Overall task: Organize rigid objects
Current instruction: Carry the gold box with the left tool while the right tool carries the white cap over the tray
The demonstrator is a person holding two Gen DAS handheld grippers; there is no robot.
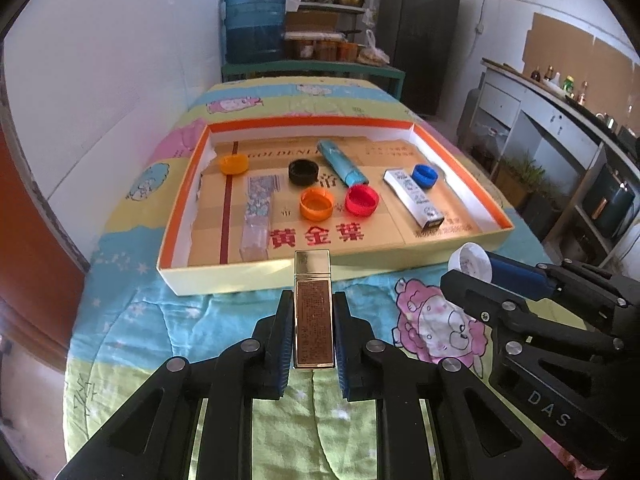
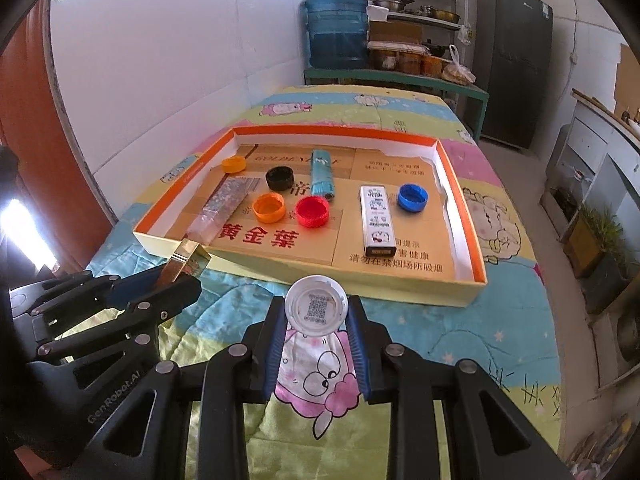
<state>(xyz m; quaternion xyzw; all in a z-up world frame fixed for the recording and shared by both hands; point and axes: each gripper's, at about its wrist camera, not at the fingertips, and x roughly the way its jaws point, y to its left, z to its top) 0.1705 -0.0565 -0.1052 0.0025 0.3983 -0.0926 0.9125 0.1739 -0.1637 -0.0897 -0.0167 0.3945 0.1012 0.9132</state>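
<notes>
My left gripper (image 1: 313, 300) is shut on a slim gold lighter (image 1: 313, 312), held lengthwise just above the quilt, short of the tray's near wall. A white bottle cap (image 2: 316, 305) sits clamped upright in my right gripper (image 2: 316, 312), its inside facing the camera. The orange-rimmed cardboard tray (image 1: 248, 276) lies ahead. It holds several caps: yellow (image 1: 234, 164), black (image 1: 304, 172), orange (image 1: 317, 204), red (image 1: 362, 200), blue (image 1: 425, 176). A teal lighter (image 1: 342, 162), a white printed lighter (image 1: 414, 198) and a clear patterned lighter (image 1: 256, 216) lie in it too.
The tray rests on a table covered by a cartoon quilt (image 1: 168, 332). A white wall (image 1: 100, 80) runs along the left. Behind the table stand a blue water jug (image 1: 255, 20), shelves and a dark fridge (image 1: 420, 32); a counter (image 1: 560, 120) lines the right.
</notes>
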